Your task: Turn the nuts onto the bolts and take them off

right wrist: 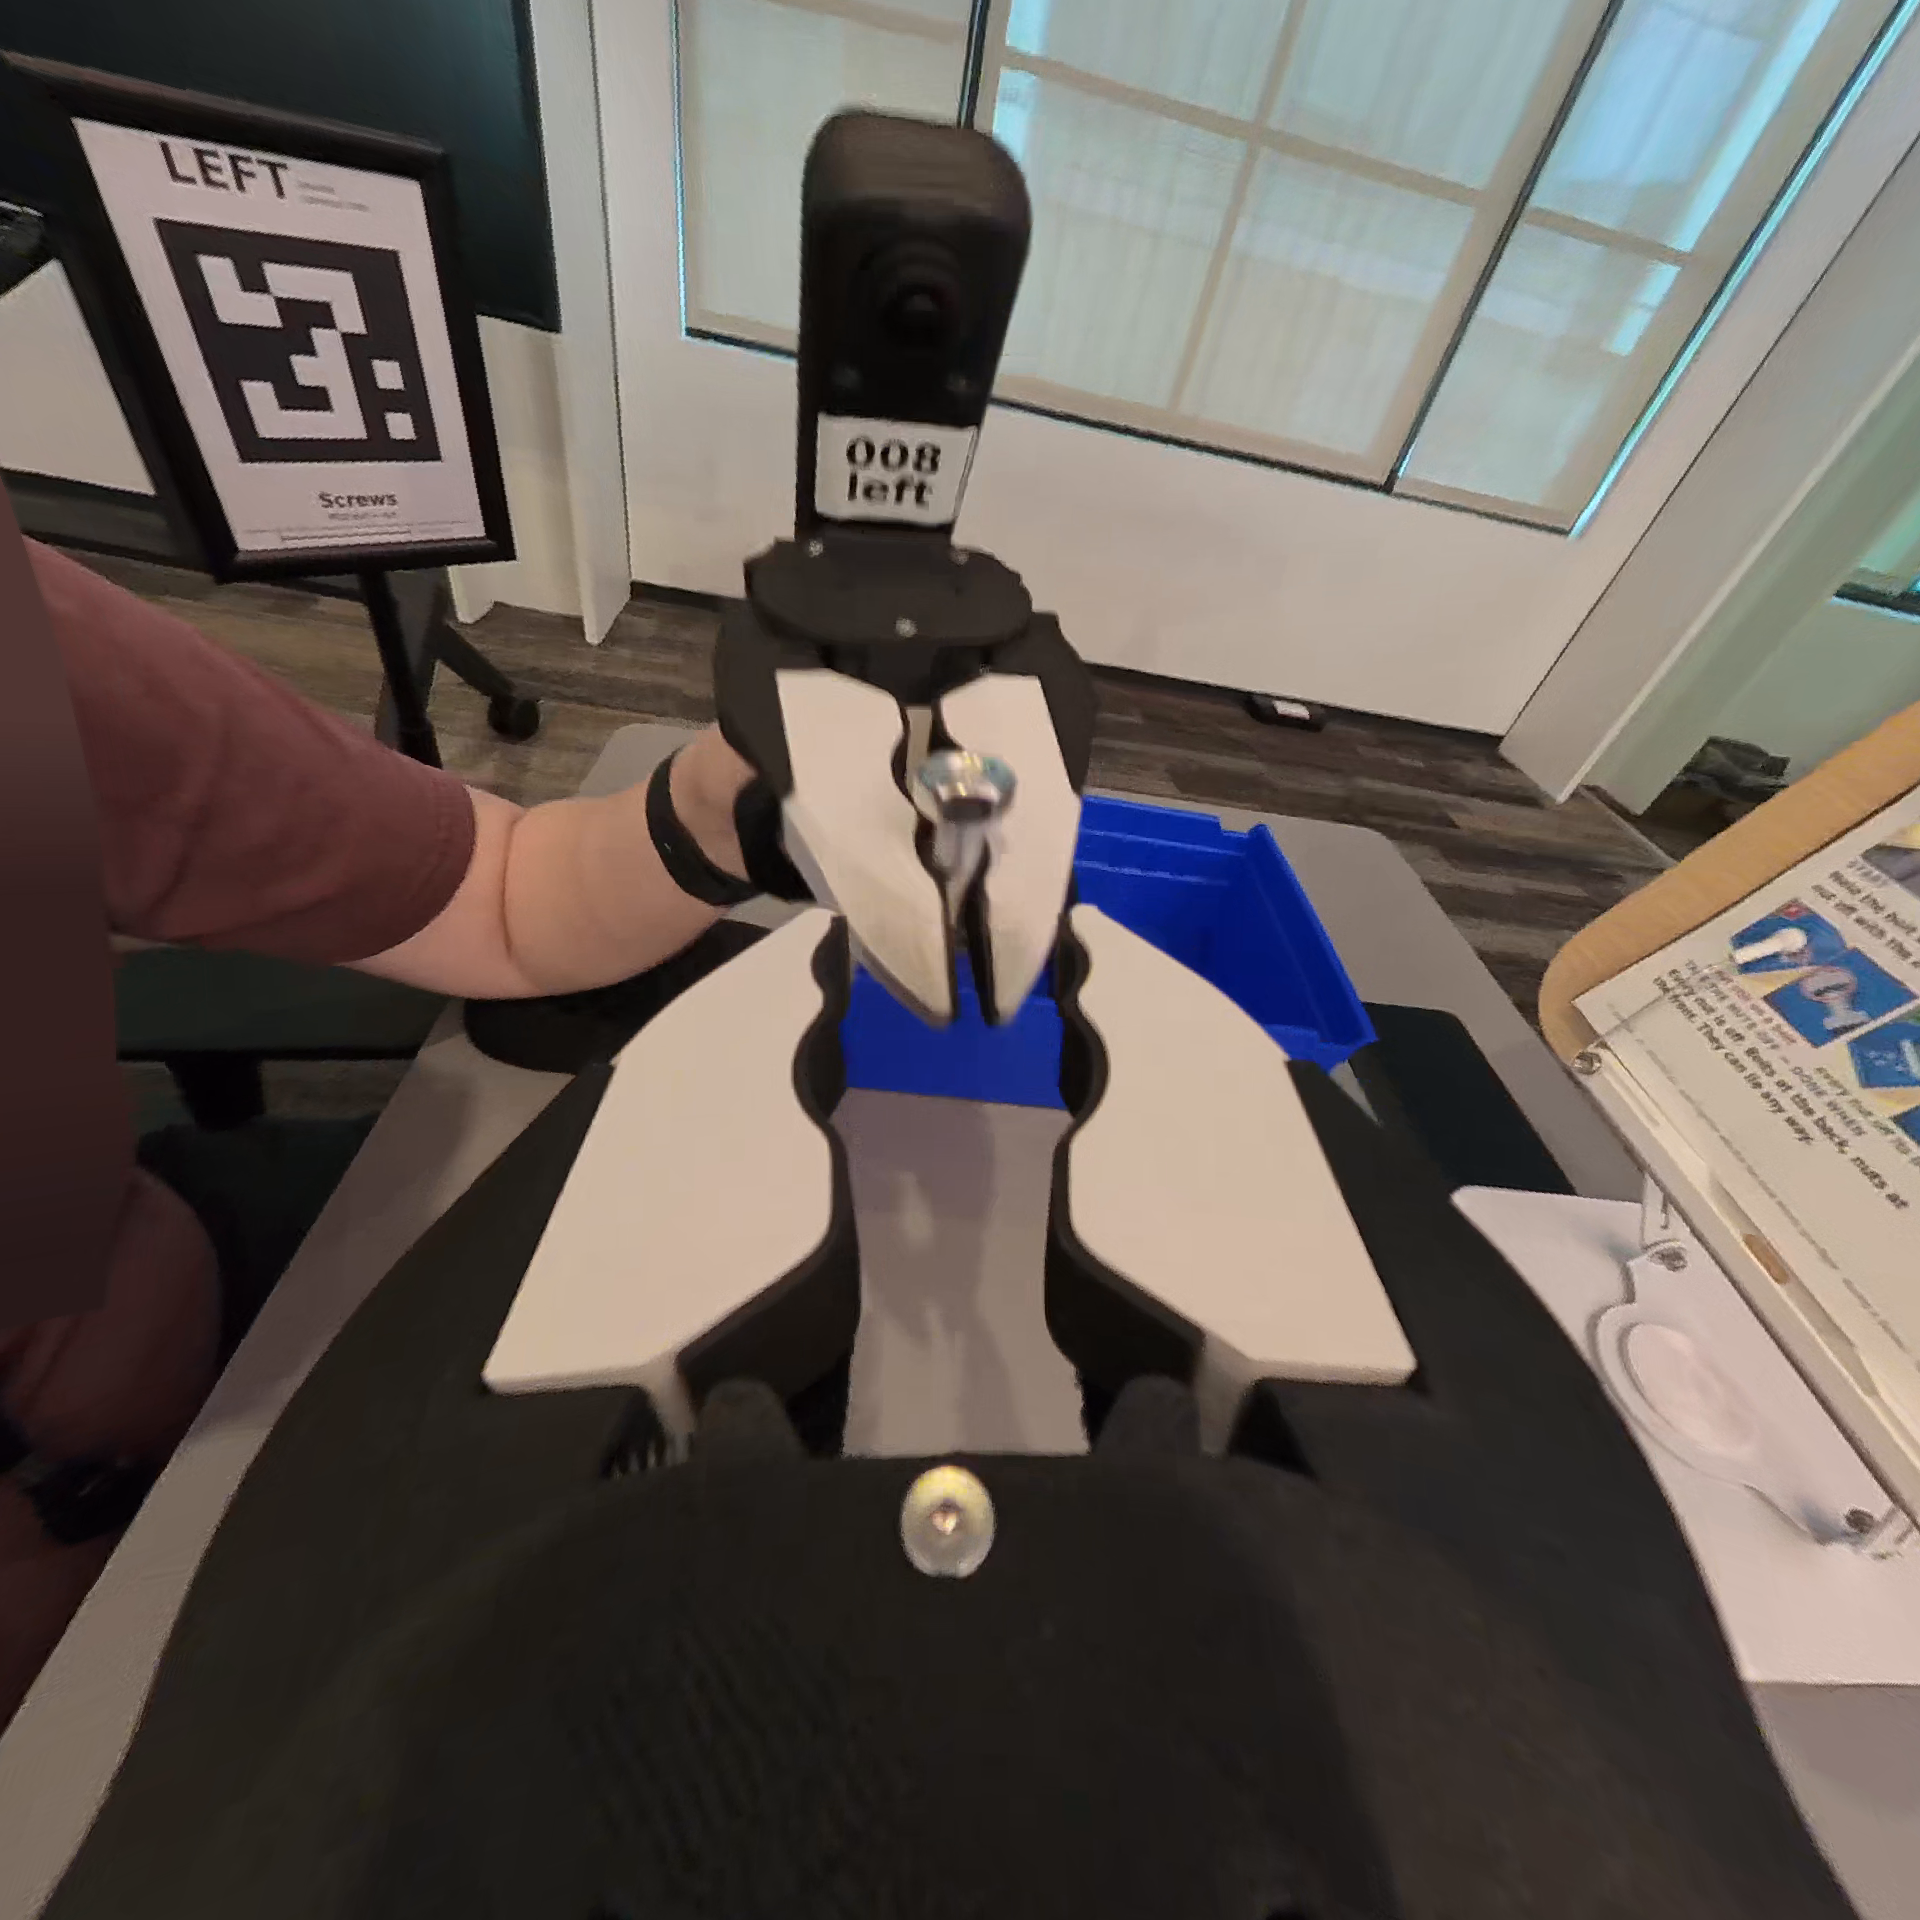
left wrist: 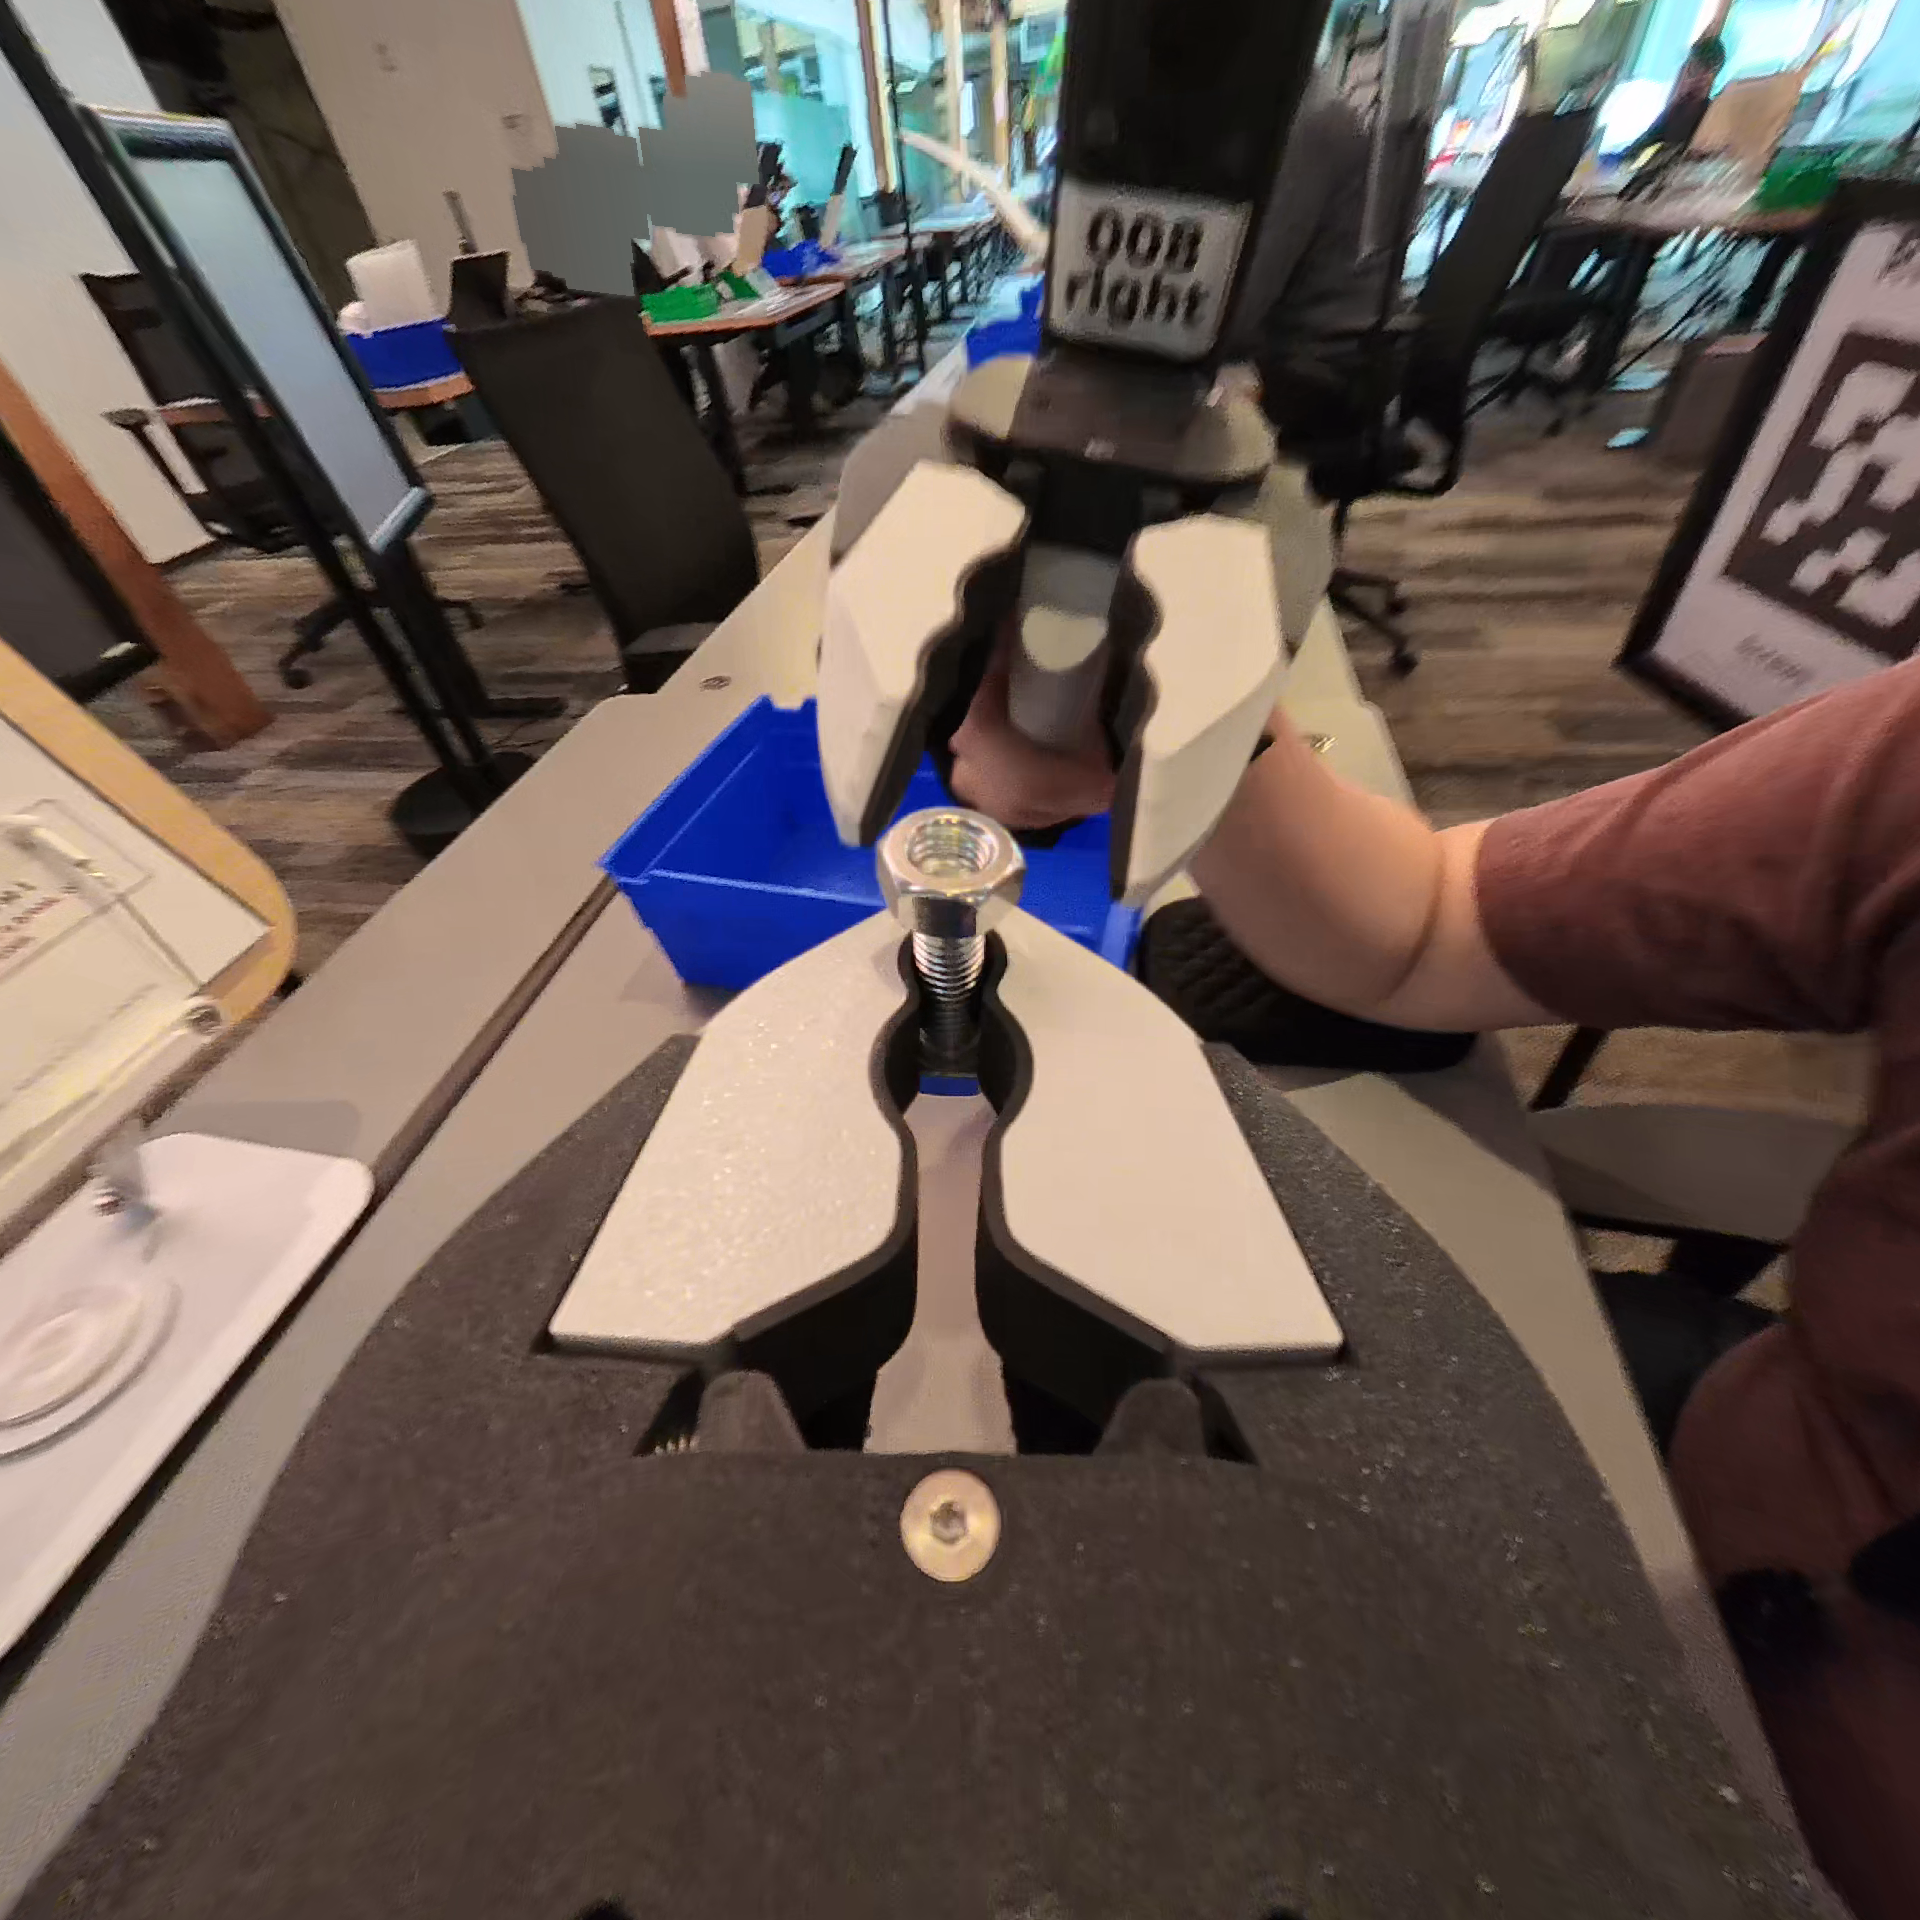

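The bolt (left wrist: 943,977) was clamped upright in the left claw (left wrist: 951,971), with the nut (left wrist: 950,871) seated at its tip. The right claw (right wrist: 951,997) was held open and empty, just beyond the nut, above the blue bin (left wrist: 727,883).

My left gripper (left wrist: 951,971) has its jaws drawn nearly together, clamped on what sits between the tips. My right gripper (left wrist: 992,842) faces it tip to tip, tilted downward from just above, jaws spread apart with nothing between them. Both forearms (left wrist: 1351,914) reach in, wrists bent.
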Tool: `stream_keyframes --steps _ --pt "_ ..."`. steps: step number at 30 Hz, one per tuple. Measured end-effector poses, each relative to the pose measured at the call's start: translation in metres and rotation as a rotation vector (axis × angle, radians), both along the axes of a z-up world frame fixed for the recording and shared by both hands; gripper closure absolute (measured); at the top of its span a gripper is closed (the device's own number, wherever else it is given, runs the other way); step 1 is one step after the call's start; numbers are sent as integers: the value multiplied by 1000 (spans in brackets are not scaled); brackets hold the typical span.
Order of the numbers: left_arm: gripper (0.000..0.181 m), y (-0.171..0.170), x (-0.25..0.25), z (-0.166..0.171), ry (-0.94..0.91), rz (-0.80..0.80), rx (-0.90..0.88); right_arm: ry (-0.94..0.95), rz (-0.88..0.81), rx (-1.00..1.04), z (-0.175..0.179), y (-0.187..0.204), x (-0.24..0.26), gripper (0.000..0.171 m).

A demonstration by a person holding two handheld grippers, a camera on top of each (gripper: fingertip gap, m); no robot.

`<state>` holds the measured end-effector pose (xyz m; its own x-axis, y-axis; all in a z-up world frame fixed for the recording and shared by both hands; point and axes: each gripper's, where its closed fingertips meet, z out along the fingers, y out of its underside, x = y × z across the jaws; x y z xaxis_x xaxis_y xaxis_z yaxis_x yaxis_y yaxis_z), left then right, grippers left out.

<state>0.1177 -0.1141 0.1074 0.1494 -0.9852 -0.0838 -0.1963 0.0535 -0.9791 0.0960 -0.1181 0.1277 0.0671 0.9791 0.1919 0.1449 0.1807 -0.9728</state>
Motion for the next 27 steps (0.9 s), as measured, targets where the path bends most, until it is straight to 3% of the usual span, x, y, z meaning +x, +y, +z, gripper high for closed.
stream_keyframes --steps 5,10,21,27 --pt "176 -2 -13 5 -29 -78 -137 110 11 -77 9 7 -3 140" --pt "176 0 -10 -5 20 -70 -140 174 83 -229 8 5 -12 141" --pt "176 -10 -2 -8 89 -59 16 125 108 -18 9 -16 -16 139" --pt "176 1 -10 -1 57 11 30 91 69 37 13 -21 -10 149"
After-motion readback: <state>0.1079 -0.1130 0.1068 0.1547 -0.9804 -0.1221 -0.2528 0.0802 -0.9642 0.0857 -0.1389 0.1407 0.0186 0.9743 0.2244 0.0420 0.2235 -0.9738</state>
